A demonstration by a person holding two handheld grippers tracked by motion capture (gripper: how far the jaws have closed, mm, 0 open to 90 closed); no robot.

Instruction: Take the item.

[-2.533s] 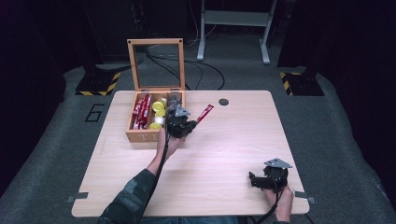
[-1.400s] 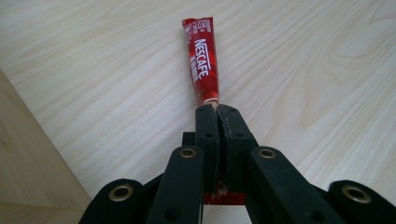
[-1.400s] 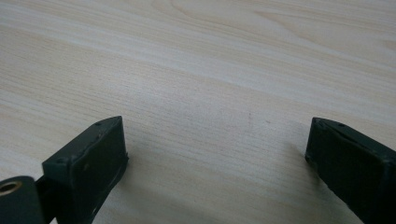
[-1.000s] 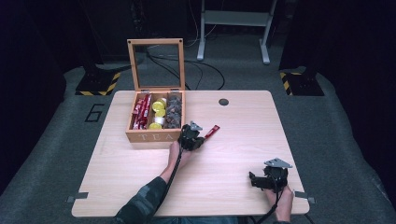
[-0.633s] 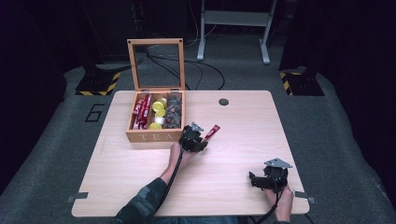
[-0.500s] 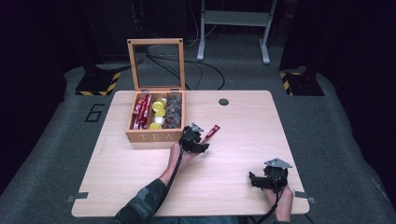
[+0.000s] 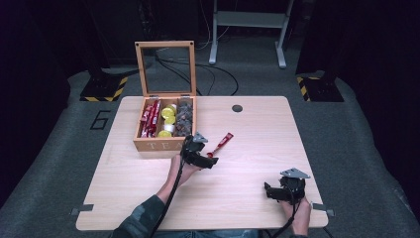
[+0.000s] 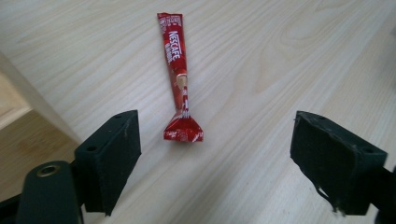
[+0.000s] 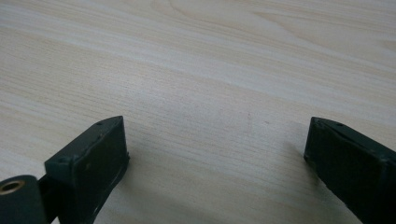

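Looking down in the high view, the left tongs point(image 7: 200, 157) sit at frame centre, just beside the lower end of a red sachet point(image 7: 222, 144) lying flat on the table point(image 7: 257, 129). The wooden box point(image 7: 166, 124), lid up, stands at upper left of them. The right tongs point(image 7: 282, 191) rest at lower right, well apart.

Left gripper view: the jaws are spread wide, empty; the sachet point(image 8: 179, 77) lies at upper centre, its crimped end nearest, between the jaws but ahead of them. The box wall shows at left edge.

Right gripper view: jaws spread over bare table point(image 9: 210, 70).

Risk, as judged: the sachet is thin and flat, so closing jaws may skate over it, or push it away if brought in too high.
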